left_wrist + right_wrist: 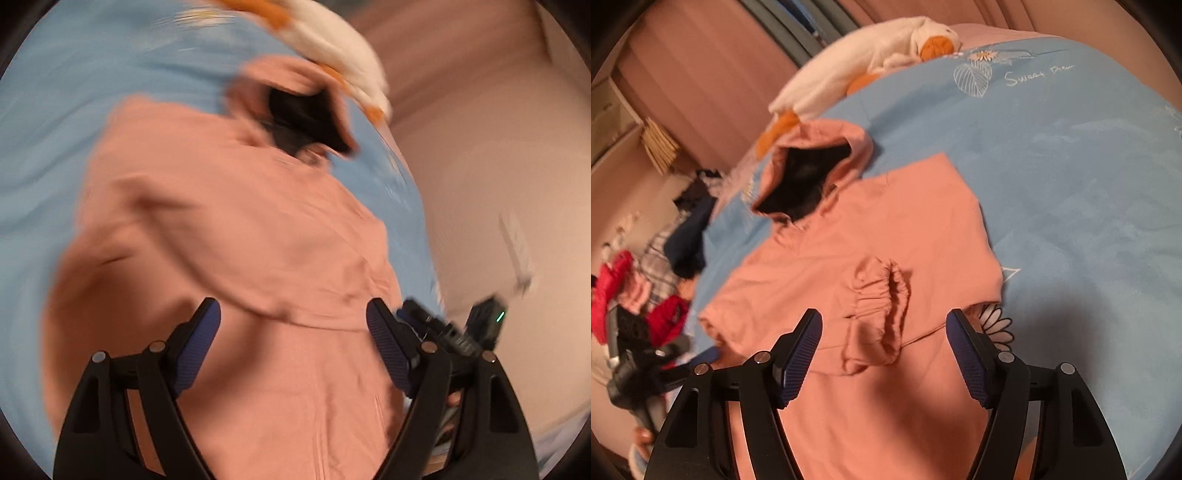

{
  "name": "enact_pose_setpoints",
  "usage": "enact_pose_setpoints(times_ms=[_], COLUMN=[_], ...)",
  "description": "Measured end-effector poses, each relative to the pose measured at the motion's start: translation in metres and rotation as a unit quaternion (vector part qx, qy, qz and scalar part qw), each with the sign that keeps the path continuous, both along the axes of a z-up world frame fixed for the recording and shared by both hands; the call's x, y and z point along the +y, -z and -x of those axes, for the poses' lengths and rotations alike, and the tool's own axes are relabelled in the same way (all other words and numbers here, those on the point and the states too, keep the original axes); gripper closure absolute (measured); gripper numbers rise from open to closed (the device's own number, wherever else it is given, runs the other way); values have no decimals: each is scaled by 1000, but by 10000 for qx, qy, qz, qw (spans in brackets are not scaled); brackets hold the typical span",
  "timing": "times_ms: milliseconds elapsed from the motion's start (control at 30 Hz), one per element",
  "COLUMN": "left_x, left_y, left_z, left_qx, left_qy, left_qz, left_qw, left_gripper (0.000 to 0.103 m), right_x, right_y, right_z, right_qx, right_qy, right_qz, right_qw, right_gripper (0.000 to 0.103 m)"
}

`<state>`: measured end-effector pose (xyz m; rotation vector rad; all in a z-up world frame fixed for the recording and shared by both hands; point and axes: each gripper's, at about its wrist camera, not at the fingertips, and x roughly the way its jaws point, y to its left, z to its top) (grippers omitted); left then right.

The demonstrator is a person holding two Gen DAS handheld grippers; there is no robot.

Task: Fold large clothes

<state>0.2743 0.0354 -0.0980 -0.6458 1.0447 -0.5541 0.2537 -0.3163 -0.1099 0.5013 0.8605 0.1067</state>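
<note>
A pink hoodie (871, 236) lies flat on a light blue bedspread (1071, 184), its dark-lined hood (809, 173) toward the far side. One sleeve is folded across the body, and its gathered cuff (882, 302) rests near the middle. My right gripper (884, 321) hovers open just short of that cuff, with nothing pressed between the pads. The left wrist view is blurred. There my left gripper (293, 317) stands open over the hoodie (240, 221), holding nothing. The right gripper (443, 332) shows at the hoodie's right edge.
A white plush duck (871, 55) with an orange beak lies along the bed's far edge beyond the hood. A heap of red, dark and checked clothes (646, 288) sits off the bed at the left. Pink curtains (701, 66) hang behind.
</note>
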Motion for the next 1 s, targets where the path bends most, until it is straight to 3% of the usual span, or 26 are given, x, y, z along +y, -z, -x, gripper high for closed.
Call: enact_pose_setpoints(times_ms=[100,300,433,467,533,633,700,767,933,1000], left_x=[23,33,41,45,54,66,79,89,95,97], left_y=[18,34,33,31,27,16,12,12,25,43], left_z=[-3,-31,-44,-41,-37,-28,-23,-18,-10,-16], left_qx=[284,329,112,-16,-267,-588,-699,-676,-533,-123], left_qy=[-215,-919,-1562,-1713,-1915,-2077,-2183,-2318,-2268,-2198], left_qz=[633,1144,798,857,871,666,777,759,674,613], left_qw=[9974,9886,9844,9815,9773,9742,9703,9674,9701,9735], left_gripper=[22,22,26,29,45,61,71,74,71,71], right_x=[8,13,10,12,17,27,33,36,36,32], right_y=[10,16,17,17,20,21,14,10,18,27], right_z=[-10,-17,-18,-18,-22,-27,-25,-22,-14,-20], right_qx=[178,276,217,201,218,218,61,-2,180,350], right_qy=[32,114,191,202,96,-12,-124,-250,-271,-220], right_qz=[314,481,308,303,458,713,789,582,543,580], right_qw=[9993,9984,9991,9991,9987,9972,9968,9980,9980,9975], right_gripper=[33,33,34,37,67,79,88,89,89,89])
